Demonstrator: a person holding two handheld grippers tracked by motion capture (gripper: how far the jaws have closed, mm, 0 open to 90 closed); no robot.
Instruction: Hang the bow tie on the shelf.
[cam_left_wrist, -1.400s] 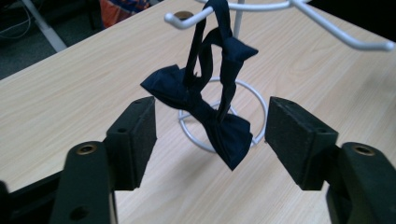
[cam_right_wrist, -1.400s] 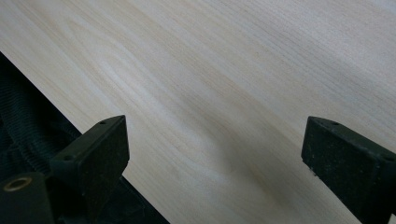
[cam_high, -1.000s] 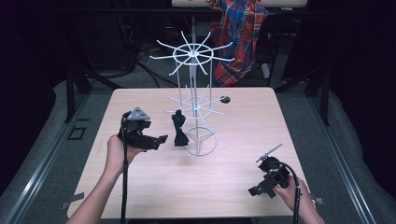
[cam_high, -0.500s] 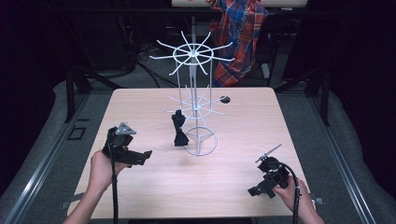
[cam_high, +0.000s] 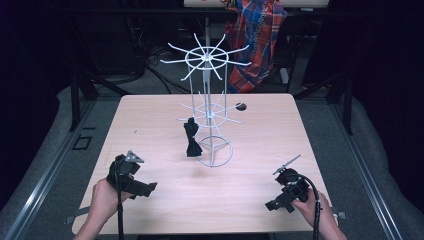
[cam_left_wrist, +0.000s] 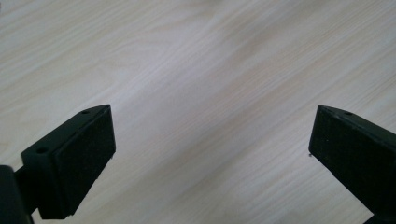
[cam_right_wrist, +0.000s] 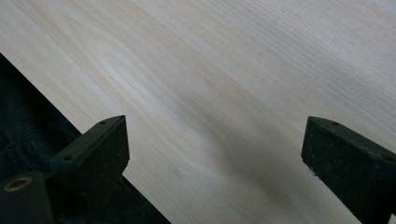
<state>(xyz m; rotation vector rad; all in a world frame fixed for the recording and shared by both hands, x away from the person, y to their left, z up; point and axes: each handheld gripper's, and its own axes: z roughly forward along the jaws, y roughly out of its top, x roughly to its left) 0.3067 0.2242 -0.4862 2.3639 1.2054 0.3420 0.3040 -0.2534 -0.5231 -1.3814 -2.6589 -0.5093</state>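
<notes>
A white wire rack (cam_high: 210, 107) with two tiers of spokes stands mid-table. A black bow-shaped piece (cam_high: 191, 138) hangs from a lower spoke on its left side. A small dark piece (cam_high: 240, 106) sits at the tip of a lower spoke on the right. My left gripper (cam_high: 148, 189) is low over the near-left of the table (cam_high: 150, 120), well apart from the rack. Its jaws (cam_left_wrist: 210, 119) have just been opening and stand wide over bare wood with nothing between them. My right gripper (cam_high: 276, 204) rests at the near-right, open (cam_right_wrist: 215, 128) and empty.
The table's front edge crosses the right gripper view, with dark floor (cam_right_wrist: 28, 121) beyond it. A plaid cloth (cam_high: 260, 45) hangs behind the table. Dark frames and cables stand at the far side.
My left gripper has drawn back from beside the black bow piece toward the near-left corner and sunk lower. The bow piece stays on the rack. The right gripper has not moved.
</notes>
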